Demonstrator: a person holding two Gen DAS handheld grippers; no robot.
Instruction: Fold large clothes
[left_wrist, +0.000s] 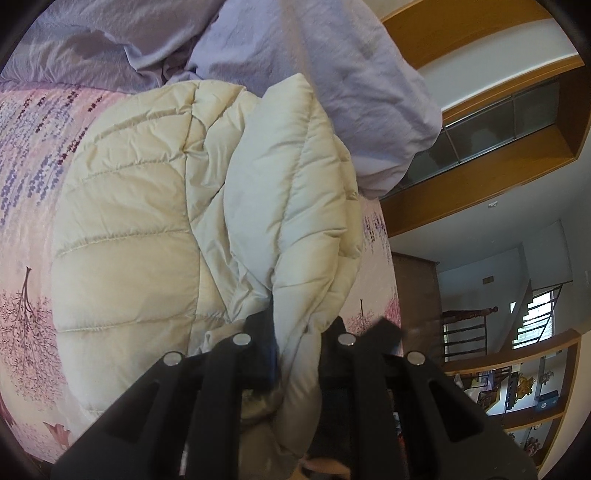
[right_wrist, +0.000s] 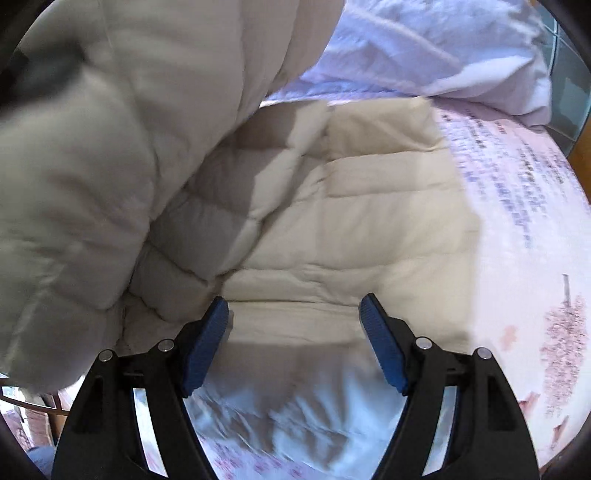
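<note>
A pink floral bedspread (left_wrist: 26, 192) covers the bed, a rumpled lavender quilt (left_wrist: 332, 74) heaped at its far end. On the bedspread lies the cream puffer jacket (left_wrist: 133, 221), its body spread flat and running lengthwise away from both tools. The left gripper (left_wrist: 295, 332) is clamped on a sleeve (left_wrist: 295, 206) raised over that body; the fold probably goes across it. The right gripper (right_wrist: 293, 314), jaws wide and empty, hovers above the near hem.
</note>
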